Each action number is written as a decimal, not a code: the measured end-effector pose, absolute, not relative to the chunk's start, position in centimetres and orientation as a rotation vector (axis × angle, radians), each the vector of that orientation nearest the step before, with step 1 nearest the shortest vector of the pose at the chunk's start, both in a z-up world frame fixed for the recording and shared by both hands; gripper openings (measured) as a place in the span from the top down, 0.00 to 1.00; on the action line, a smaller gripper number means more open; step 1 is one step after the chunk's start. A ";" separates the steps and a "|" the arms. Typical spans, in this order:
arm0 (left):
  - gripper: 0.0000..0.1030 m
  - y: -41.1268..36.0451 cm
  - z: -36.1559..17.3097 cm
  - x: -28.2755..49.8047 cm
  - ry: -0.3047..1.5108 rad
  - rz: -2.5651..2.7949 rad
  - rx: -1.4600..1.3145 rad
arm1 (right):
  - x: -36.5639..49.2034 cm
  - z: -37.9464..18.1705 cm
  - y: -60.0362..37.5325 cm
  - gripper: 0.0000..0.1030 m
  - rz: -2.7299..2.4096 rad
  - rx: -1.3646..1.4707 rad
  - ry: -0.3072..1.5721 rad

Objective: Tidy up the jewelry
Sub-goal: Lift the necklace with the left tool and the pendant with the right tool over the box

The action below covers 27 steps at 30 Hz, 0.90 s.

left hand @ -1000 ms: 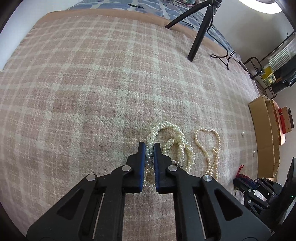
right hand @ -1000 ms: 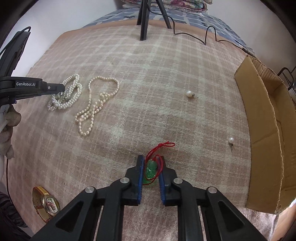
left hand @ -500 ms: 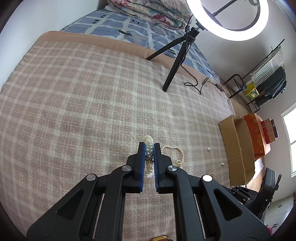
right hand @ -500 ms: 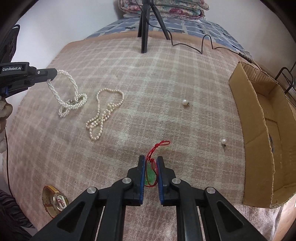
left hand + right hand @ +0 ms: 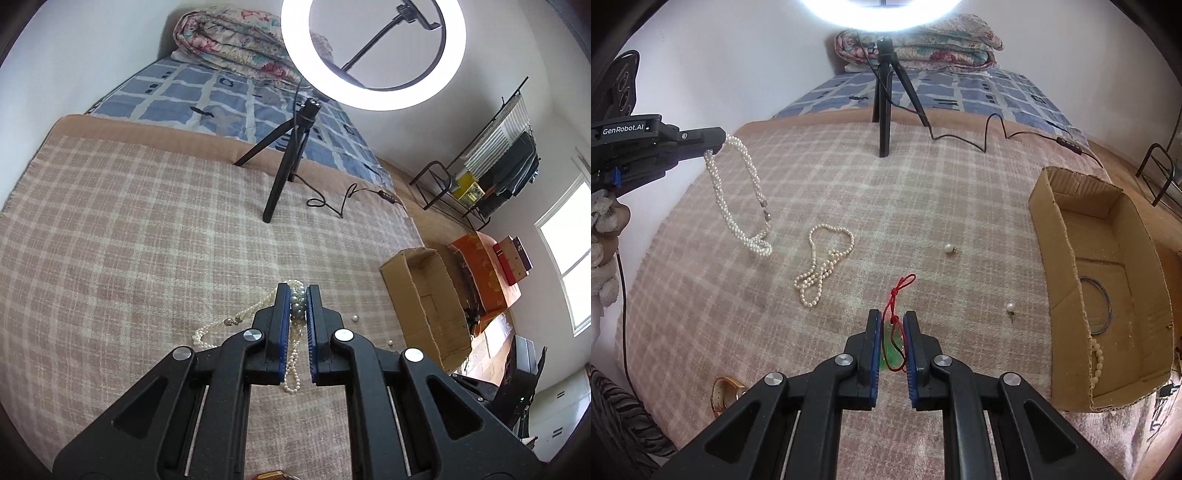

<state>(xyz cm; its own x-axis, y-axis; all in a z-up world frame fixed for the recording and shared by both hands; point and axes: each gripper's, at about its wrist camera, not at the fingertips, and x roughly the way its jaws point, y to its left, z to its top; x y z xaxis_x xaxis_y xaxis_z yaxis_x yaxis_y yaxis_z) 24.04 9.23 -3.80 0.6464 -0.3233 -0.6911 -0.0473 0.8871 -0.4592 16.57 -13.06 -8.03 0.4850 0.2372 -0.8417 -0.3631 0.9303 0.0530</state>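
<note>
My left gripper (image 5: 297,291) is shut on a white multi-strand pearl necklace (image 5: 295,304) and holds it raised; in the right wrist view the necklace (image 5: 738,199) hangs from the left gripper (image 5: 714,142) with its lower end touching the blanket. My right gripper (image 5: 891,321) is shut on a green pendant (image 5: 892,347) with a red cord (image 5: 899,291), lifted off the blanket. A cream pearl necklace (image 5: 823,264) lies on the blanket. Two pearl earrings (image 5: 948,249) (image 5: 1010,307) lie further right.
An open cardboard box (image 5: 1104,291) at the blanket's right edge holds a bangle (image 5: 1102,306) and a bead strand. A gold watch (image 5: 726,393) lies near left. A ring-light tripod (image 5: 884,99) and its cable (image 5: 986,133) stand at the back.
My left gripper rose with the white pearl necklace, which now hangs with only its end on the blanket. My right gripper closed on the green pendant and lifted it.
</note>
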 end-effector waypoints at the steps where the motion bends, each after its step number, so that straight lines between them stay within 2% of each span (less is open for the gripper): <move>1: 0.94 8.8 -3.3 24.0 0.853 -0.173 -0.461 | 16.5 -7.6 -13.3 0.91 0.366 -0.131 0.990; 17: 0.94 0.0 2.9 25.6 0.766 -0.370 -0.412 | 15.5 -3.2 -20.3 0.91 0.266 -0.059 0.872; 27: 0.94 -6.8 4.2 28.6 0.758 -0.461 -0.386 | 15.2 -2.0 -26.1 0.91 0.186 -0.005 0.845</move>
<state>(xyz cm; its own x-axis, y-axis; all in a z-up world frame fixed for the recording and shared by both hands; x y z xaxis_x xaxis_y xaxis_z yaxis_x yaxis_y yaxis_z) 28.57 -6.84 4.20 0.6360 -0.5275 -0.5633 0.2573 0.8331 -0.4897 15.17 -26.11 -2.03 0.6484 0.1612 -0.7441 -0.1653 0.9838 0.0691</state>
